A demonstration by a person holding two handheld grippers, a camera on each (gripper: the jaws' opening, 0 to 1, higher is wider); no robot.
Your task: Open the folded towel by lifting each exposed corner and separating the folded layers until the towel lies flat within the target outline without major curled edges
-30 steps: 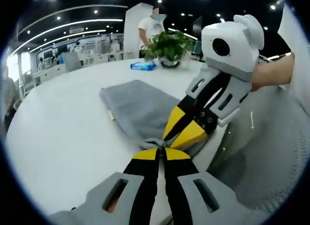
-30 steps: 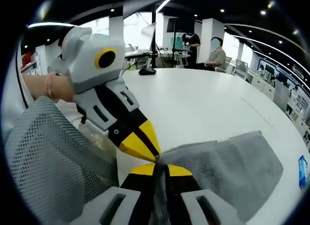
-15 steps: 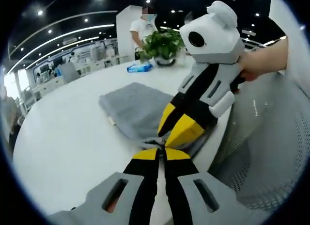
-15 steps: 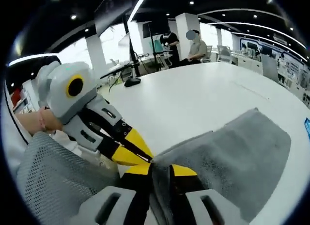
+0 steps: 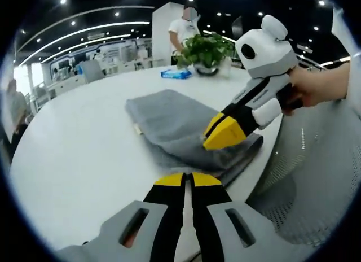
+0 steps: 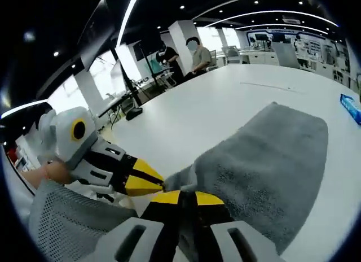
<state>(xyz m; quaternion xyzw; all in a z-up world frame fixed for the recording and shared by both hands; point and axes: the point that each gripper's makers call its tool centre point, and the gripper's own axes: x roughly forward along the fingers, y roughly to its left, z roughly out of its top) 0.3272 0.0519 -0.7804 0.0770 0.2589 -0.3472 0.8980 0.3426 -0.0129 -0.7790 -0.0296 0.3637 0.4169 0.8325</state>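
Folded grey towel on a white table.
Right gripper pinches its near corner; left gripper pressed together, holding nothing.

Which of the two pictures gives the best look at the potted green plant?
The left gripper view: the potted plant stands clear at the table's far edge, beyond the grey towel. The right gripper view faces the towel and open tabletop instead.

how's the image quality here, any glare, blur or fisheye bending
Left gripper view: strong fisheye bend, the white table edge and ceiling light strips curve; the grey towel is sharp, the plant behind is softer.
Right gripper view: bright window glare washes out the upper left, the towel pile is crisp, the background people are small and soft.
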